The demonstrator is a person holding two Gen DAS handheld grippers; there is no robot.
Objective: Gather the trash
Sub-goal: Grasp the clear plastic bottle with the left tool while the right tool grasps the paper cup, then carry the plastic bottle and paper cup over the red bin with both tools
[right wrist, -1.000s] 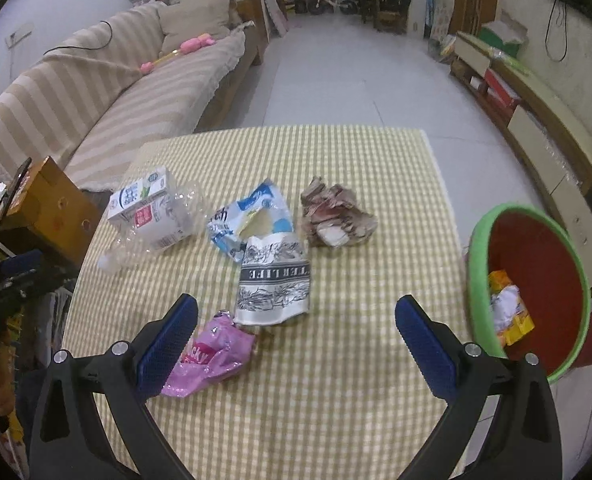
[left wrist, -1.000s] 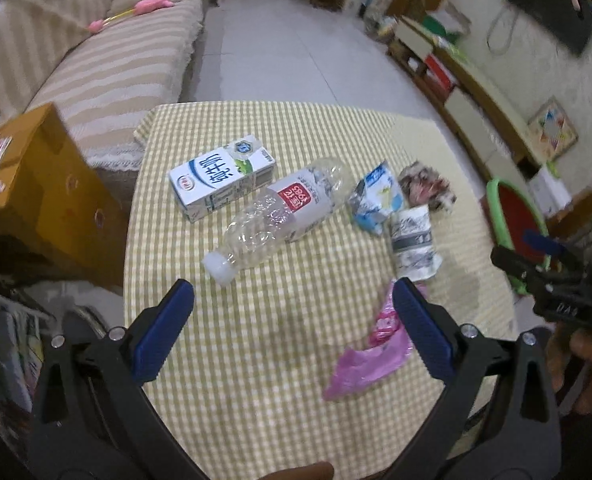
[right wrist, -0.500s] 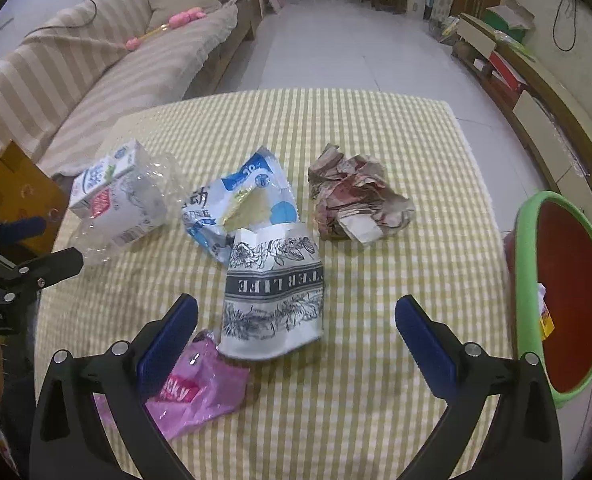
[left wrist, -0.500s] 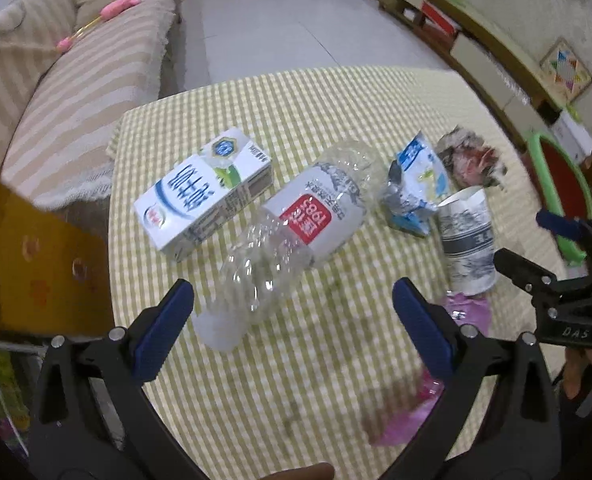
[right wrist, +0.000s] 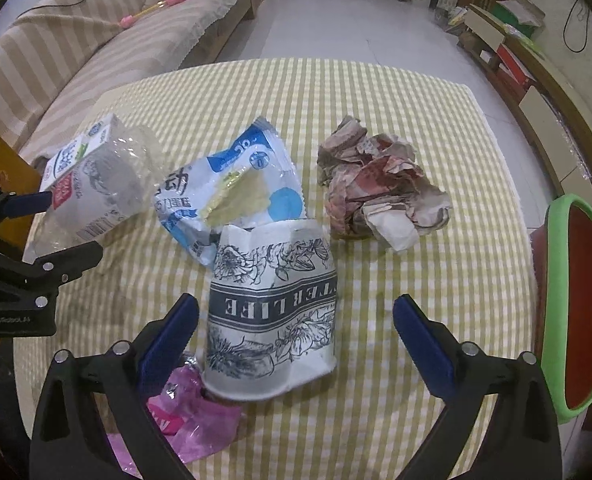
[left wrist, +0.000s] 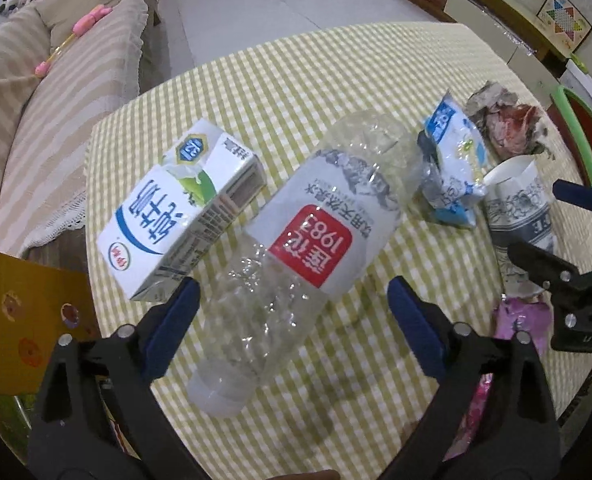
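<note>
Six pieces of litter lie on a worktop point(right wrist: 375, 92) under yellow-checked cloth, a striped sofa point(right wrist: 76, 48) beyond it and a green-rimmed bin point(right wrist: 555, 280) beside it. A clear plastic bottle point(left wrist: 296, 248) lies flat, cap end toward the left tool point(left wrist: 292, 316), its length running diagonally between the closing, untouching pads. A crushed paper cup point(right wrist: 272, 312) lies mouth away, between the right tool point(right wrist: 296, 320) pads, also closing without contact.

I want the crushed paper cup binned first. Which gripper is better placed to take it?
Right. The right gripper is closing with the paper cup between its fingers, and the bin is on its side. The left gripper straddles the plastic bottle.
</note>
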